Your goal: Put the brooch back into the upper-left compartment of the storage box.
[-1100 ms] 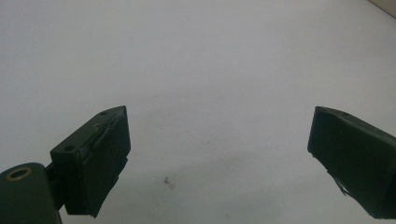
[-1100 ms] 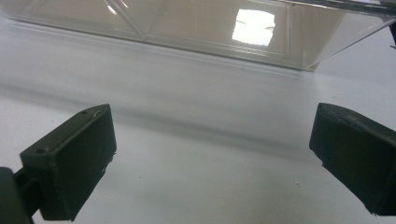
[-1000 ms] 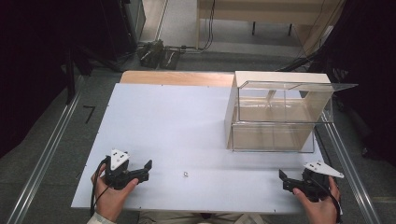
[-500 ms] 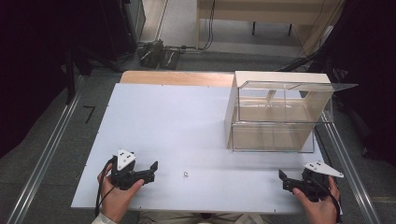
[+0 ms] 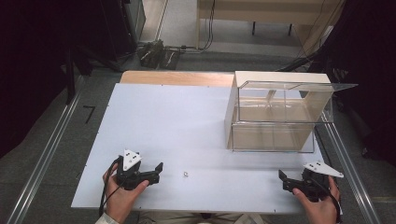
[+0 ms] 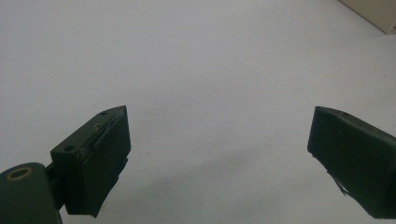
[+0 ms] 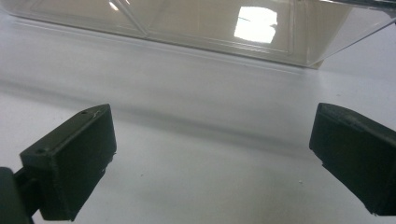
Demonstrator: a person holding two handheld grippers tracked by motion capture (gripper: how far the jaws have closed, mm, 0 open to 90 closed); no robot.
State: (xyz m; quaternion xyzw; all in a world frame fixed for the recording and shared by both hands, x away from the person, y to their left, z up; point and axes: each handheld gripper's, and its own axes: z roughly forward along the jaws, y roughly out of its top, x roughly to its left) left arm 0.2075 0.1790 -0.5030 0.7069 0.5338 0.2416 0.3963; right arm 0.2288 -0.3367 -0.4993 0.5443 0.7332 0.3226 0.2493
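Left gripper (image 5: 158, 171): a black body topped by a grey three-cornered plate with small dark screw holes, and a black cable looping from its rear. Right gripper (image 5: 283, 179): the same black build, plate and cable. Each jaw is a blocky black pad on a squared carrier (small screw holes on its top face); a brass-coloured ring marks the left gripper's base.
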